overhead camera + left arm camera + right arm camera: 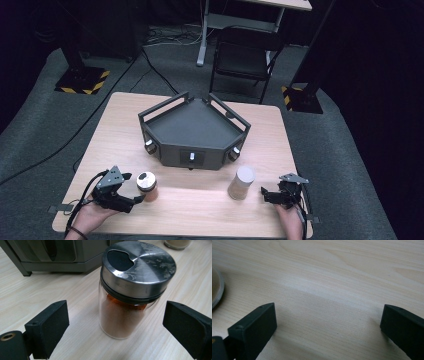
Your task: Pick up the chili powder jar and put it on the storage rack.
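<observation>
A glass spice jar (147,186) with a steel shaker lid and orange-brown powder stands upright near the table's front left. My left gripper (134,189) is open around it; in the left gripper view the jar (127,292) sits between the two black pads (50,327), and a gap shows on each side. A second jar (241,183) with a pale lid and beige contents stands at the front right. My right gripper (265,194) is open just right of it, over bare wood, jaws wide (327,332); the jar's rim (217,290) shows at the left edge.
A dark grey angular tray (194,131) with raised rails and knobs on its front faces fills the table's middle and back. Beyond the table stand a black chair (245,60) and desk legs. Bare wood (195,205) lies between the two jars.
</observation>
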### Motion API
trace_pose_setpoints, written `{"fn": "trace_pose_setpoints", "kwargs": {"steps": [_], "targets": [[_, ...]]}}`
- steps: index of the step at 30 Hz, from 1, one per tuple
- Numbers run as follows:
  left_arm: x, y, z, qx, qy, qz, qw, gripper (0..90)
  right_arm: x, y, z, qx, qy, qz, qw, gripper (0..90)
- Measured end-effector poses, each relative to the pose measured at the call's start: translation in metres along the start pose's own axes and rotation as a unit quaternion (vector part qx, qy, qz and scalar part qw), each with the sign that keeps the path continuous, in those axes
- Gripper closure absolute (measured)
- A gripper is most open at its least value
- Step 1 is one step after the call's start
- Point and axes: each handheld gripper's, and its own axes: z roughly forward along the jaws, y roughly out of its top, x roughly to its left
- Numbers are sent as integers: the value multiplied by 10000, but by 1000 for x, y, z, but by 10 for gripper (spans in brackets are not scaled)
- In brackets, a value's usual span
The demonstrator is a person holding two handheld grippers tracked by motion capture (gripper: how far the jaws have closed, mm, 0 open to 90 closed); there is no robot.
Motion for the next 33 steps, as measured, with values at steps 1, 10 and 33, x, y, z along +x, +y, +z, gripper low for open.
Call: {"fn": "trace_pose_setpoints", "kwargs": {"steps": [1, 10, 33], "targets": [[-1, -1, 2, -9, 22, -15, 10000, 61, 0, 0, 0, -1, 0, 1, 10000, 0], [-6, -5, 12, -74, 65, -76, 9999, 71, 0, 0, 0, 0, 0, 3, 10000, 0], [-19, -8, 29, -218, 117, -85, 9997, 146, 0, 0, 0, -1, -2, 2, 10000, 0]]}}
